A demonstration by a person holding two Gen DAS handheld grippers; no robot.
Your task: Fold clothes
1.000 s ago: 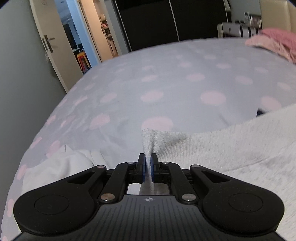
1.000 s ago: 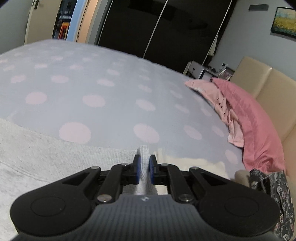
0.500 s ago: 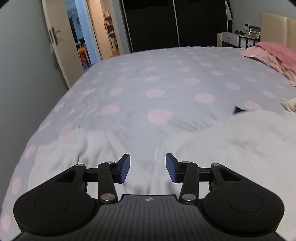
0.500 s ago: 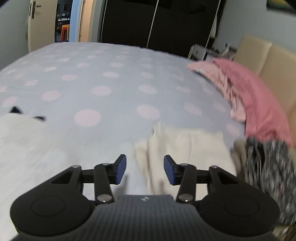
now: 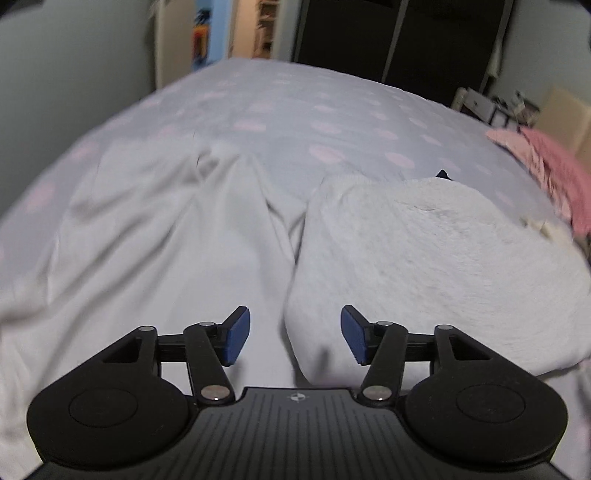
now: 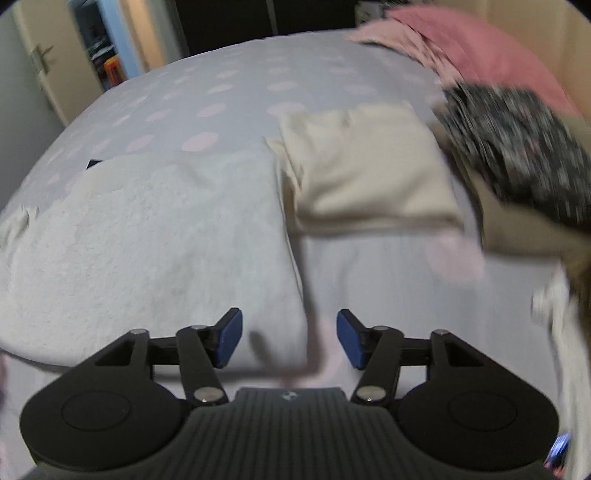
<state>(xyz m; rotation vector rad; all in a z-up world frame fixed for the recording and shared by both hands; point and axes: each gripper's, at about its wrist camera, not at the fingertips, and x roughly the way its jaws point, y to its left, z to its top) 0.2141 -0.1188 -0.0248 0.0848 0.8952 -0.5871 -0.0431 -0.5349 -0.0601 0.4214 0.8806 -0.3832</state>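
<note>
Both grippers hang over the near part of the bed with their blue pads standing apart and nothing clamped: the jaws of each have just been opening. Under the left gripper point(image 5: 294, 335) lies the near left corner of the folded grey knit garment point(image 5: 436, 266), its rounded fold edge passing between the pads without being pressed. Under the right gripper point(image 6: 289, 339) lies the garment's near right corner point(image 6: 155, 251), its straight side edge running away from the tool up the picture. So the garment sits between the two tools, its width spanning from one to the other, and each hand looks about equally near to its own corner; the next fold or a lift to a stack would likely start from these two corners. Just beside the garment in the left view lies a rumpled white cloth point(image 5: 155, 236), touching its edge. On its far right side in the right view lies a folded cream piece point(image 6: 365, 173), and past that a dark flowered fabric point(image 6: 517, 147). All rest on the pale bedspread with pink dots point(image 5: 303, 122), soft and likely to drag cloth sliding over it. Farther off are pink bedding point(image 6: 476, 48), a dark wardrobe point(image 5: 399, 40) and an open doorway point(image 5: 236, 33).
</note>
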